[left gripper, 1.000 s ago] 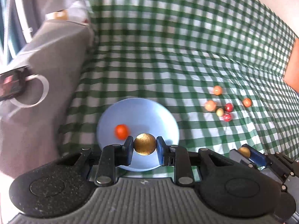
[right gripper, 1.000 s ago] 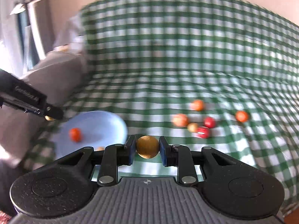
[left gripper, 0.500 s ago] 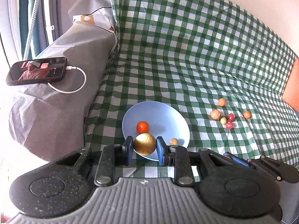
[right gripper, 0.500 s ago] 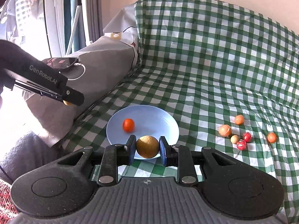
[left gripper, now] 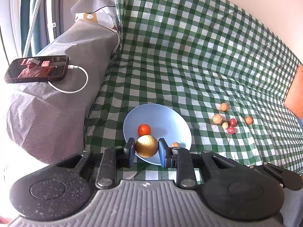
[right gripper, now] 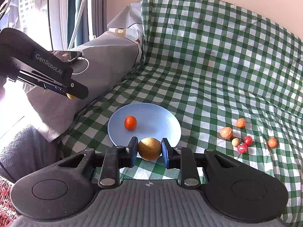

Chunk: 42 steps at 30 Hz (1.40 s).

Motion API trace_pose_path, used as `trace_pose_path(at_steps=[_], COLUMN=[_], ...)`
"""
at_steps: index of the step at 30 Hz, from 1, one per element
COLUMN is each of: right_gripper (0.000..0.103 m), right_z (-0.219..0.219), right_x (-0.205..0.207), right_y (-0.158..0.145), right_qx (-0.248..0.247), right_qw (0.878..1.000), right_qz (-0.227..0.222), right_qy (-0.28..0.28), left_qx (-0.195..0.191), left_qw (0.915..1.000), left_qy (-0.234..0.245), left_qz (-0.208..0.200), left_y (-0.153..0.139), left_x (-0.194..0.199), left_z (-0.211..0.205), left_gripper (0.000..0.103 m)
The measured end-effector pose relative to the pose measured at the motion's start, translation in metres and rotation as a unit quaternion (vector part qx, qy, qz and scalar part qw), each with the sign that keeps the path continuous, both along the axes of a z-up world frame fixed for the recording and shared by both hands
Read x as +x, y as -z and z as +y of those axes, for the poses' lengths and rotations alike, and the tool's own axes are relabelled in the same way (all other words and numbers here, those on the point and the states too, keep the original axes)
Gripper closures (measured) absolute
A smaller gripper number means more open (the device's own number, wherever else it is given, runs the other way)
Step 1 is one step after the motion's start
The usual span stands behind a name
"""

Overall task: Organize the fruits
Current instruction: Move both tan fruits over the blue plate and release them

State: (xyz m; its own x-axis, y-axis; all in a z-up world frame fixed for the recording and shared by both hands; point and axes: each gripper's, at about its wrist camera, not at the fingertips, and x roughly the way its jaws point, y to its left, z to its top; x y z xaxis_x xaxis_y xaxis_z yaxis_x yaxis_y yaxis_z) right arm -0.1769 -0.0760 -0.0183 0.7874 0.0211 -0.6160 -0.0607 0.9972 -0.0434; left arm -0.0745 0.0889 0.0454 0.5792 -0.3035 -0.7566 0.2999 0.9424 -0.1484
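Smooth glossy plate on checked cloth.

A small round orange fruit lies in the pale blue round plate at frame centre, six small loose fruits scattered right.

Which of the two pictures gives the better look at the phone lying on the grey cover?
The left wrist view. There the phone lies in full sight on the grey cover, screen lit, white cable plugged in. In the right wrist view the left gripper hides most of the phone; only one end and the cable show.
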Motion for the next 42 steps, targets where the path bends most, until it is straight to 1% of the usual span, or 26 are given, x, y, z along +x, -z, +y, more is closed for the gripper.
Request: trace_pose_path(at_steps=[12, 19, 28, 31, 33, 42], right_gripper=[0.076, 0.076, 0.076, 0.076, 0.076, 0.076], right_z=[-0.001, -0.005, -0.009, -0.010, -0.012, -0.018], right_x=[0.013, 0.032, 0.067, 0.081, 0.091, 0.132], right_y=[0.007, 0.017, 0.039, 0.047, 0.053, 0.081], right_qx=[0.003, 0.003, 0.000, -0.004, -0.003, -0.002], right_qw=[1.000, 1.000, 0.999, 0.999, 0.998, 0.996], right_qz=[0.013, 0.025, 0.046, 0.052, 0.057, 0.089], right_qy=[0.001, 0.004, 0.003, 0.000, 0.002, -0.003], left_qx=[0.002, 0.008, 0.030, 0.030, 0.033, 0.063], left_qw=[0.9999, 0.9997, 0.9987, 0.9980, 0.9979, 0.9953], left_qy=[-0.008, -0.003, 0.016, 0.017, 0.020, 0.017], left_qz=[0.014, 0.023, 0.038, 0.052, 0.052, 0.071], left_y=[0.010, 0.023, 0.054, 0.065, 0.071, 0.106], left_x=[0.015, 0.032, 0.066, 0.080, 0.088, 0.129], left_z=[0.001, -0.010, -0.041, -0.051, -0.056, -0.066], left_gripper=[0.074, 0.074, 0.074, 0.074, 0.074, 0.074])
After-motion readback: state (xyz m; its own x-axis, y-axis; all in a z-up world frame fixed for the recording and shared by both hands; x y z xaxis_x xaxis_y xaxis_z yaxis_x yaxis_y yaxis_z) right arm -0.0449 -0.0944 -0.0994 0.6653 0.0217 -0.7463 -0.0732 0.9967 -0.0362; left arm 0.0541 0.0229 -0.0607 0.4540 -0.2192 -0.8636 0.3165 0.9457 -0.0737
